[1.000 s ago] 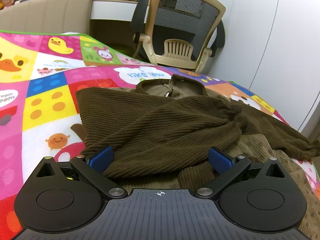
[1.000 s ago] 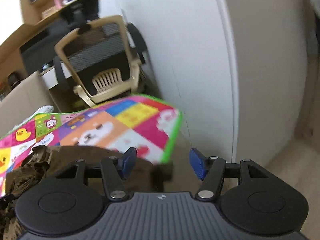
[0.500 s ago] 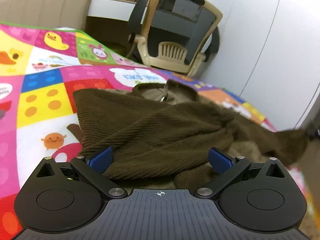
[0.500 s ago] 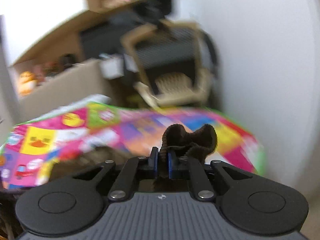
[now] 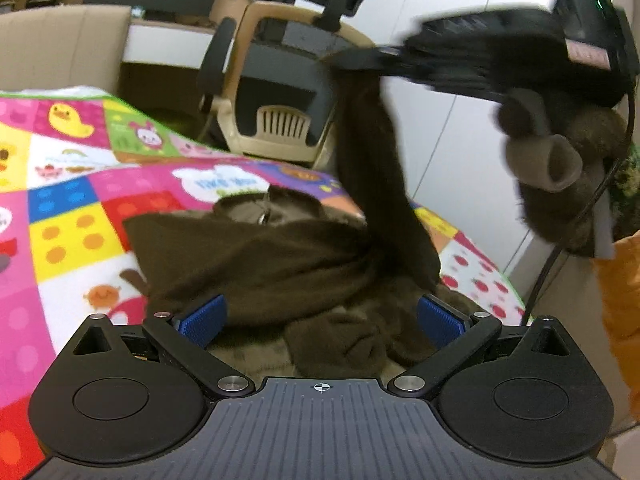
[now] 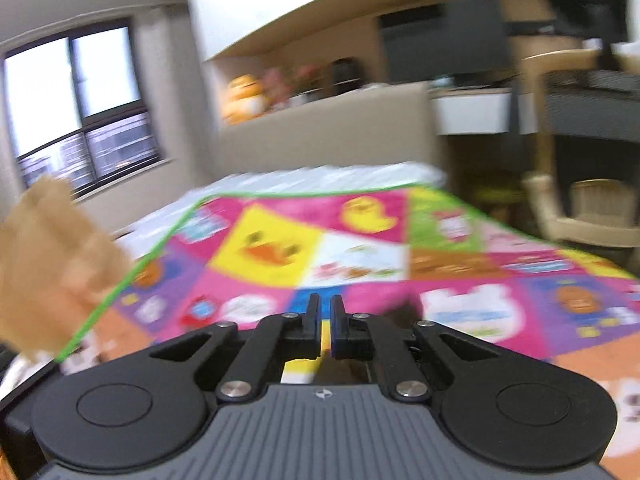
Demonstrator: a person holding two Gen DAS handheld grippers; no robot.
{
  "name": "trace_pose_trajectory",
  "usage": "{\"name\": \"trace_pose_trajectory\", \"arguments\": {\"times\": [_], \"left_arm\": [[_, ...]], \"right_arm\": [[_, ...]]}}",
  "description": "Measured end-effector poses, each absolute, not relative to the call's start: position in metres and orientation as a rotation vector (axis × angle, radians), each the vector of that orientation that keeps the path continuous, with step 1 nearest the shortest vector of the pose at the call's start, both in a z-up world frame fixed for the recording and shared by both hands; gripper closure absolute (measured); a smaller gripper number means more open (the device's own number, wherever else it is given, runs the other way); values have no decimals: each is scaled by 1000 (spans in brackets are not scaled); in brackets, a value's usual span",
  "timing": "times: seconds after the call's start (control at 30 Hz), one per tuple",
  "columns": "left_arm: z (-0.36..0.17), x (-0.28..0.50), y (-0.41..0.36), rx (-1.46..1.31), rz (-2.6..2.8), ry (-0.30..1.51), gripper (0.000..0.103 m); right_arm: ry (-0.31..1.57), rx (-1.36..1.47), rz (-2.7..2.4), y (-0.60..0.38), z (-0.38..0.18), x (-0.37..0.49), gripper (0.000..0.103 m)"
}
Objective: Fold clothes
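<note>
A: What is the biggest thing ahead of the left gripper point(image 5: 320, 316)?

B: A bed covered by a bright cartoon play mat point(image 5: 72, 208) that stretches away ahead and to the left of it. In the right wrist view the same mat point(image 6: 360, 248) fills the ground beyond the fingertips, blurred.

A: And the garment?

B: A brown ribbed sweater point(image 5: 256, 264) lies crumpled on the mat directly in front of the left gripper, part of it reaching in between the two blue pads point(image 5: 202, 316). The collar lies at its far side.

A: Is all of it lying flat?

B: No. One sleeve point(image 5: 376, 168) rises from the heap, up and to the right of the left gripper, to the right gripper point(image 5: 352, 60), which is high in that view and blurred.

A: How do the grippers stand?

B: The left one is spread wide, gripping nothing. The right gripper point(image 6: 325, 324) is drawn almost together, a thin slit left between its fingers. The left view shows the sleeve hanging from its tip, so it pinches the sleeve.

A: Anything else?

B: An office chair point(image 5: 280, 92) stands beyond the bed. A hand in a brown glove point(image 5: 560, 168) carries the right gripper. At the left edge of the right wrist view there is a blurred tan shape; I cannot tell what it is.
</note>
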State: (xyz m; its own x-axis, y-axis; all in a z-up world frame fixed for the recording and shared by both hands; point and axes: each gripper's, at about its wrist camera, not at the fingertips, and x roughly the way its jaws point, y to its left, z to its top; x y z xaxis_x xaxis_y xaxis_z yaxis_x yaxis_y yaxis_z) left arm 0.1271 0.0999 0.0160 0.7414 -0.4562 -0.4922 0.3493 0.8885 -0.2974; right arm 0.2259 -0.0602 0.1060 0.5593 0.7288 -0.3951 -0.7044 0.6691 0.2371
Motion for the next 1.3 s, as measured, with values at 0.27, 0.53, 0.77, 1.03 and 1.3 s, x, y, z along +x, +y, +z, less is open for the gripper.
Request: {"name": "trace_pose_trajectory", "arguments": {"times": [0.27, 0.53, 0.77, 1.03, 1.3], "left_arm": [[13, 145, 112, -301, -382, 618, 0], [3, 216, 104, -373, -206, 681, 0], [-11, 235, 68, -174, -136, 667, 63], [12, 209, 79, -45, -144, 532, 80], [-6, 203, 115, -106, -101, 597, 48]], "right_arm": [[391, 183, 763, -136, 92, 200, 42], [425, 434, 522, -233, -1, 188, 39], [484, 573, 479, -257, -35, 201, 33], [457, 470, 505, -240, -29, 192, 23], [505, 449, 477, -234, -31, 198, 22]]}}
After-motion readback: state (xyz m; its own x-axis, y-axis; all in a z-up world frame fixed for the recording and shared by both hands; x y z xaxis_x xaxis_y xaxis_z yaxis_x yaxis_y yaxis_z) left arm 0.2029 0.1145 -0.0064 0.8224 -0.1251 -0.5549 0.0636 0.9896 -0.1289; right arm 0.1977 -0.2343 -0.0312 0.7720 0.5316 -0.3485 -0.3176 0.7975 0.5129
